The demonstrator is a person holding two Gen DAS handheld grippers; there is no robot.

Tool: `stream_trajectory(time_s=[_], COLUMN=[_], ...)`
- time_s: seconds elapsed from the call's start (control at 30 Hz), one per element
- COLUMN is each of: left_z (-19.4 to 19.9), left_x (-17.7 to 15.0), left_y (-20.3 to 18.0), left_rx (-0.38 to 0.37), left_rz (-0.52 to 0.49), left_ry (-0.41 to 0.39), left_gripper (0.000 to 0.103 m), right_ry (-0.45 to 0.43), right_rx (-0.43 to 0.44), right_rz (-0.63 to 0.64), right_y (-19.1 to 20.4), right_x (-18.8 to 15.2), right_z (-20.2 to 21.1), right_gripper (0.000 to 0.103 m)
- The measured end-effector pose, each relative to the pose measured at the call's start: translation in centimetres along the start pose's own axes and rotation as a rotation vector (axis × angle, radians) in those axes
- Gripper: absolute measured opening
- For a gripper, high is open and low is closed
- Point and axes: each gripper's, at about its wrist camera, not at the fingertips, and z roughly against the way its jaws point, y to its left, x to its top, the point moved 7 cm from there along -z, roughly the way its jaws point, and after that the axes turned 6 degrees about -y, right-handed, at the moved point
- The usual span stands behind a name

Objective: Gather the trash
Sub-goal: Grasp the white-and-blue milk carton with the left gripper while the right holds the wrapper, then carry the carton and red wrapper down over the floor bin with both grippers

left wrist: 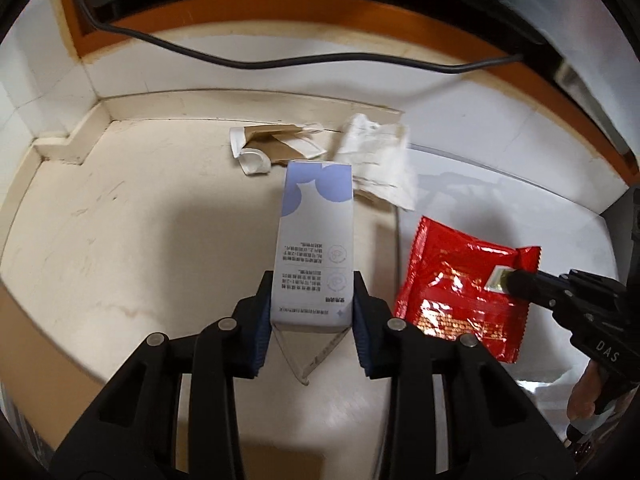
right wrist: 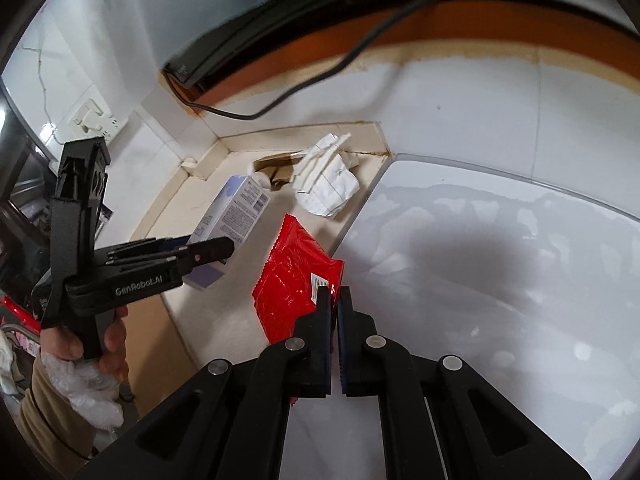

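Left: left gripper (left wrist: 312, 308) clamped on the near end of a white-and-lilac carton (left wrist: 314, 240), pads on its two long sides; carton looks light, stiff, likely hollow, so a hard squeeze may crush it. Far centre on the bench (left wrist: 120, 208): torn brown paper (left wrist: 276, 144) and crumpled white paper (left wrist: 376, 160), both soft, loose. Right: right gripper (right wrist: 334, 292) pinched together on the red foil wrapper (right wrist: 296, 276) corner; slick, crinkly, weightless.
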Motion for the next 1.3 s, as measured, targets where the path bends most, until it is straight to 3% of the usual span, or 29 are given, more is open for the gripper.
stream_trajectory(time_s=[0.3,0.7,1.0,1.3], left_z=[9.0,18.2,20.9,20.8], left_x=[-3.2,-11.8,-18.8,-26.6], left_y=[-5.8,-12.6,-16.0,-17.9], left_rx=[0.006,0.026,0.047,0.062], left_rz=[0.008,0.074,0.12,0.17], left_ry=[-0.056,-0.096,-0.1,-0.029], left_gripper=[0.031,0.031,0.031,0.031], right_ry=[-0.037,-0.059,-0.036,0.045], right_rx=[0.02,0.036,0.043,0.047], right_rz=[0.052,0.169,0.26,0.352], right_y=[2.4,5.2,5.6,5.1], right_x=[-1.5,-7.2,-13.3,-20.5], right_z=[7.2,17.8,23.7,25.9], right_gripper=[0.002,0.002,0.002,0.002])
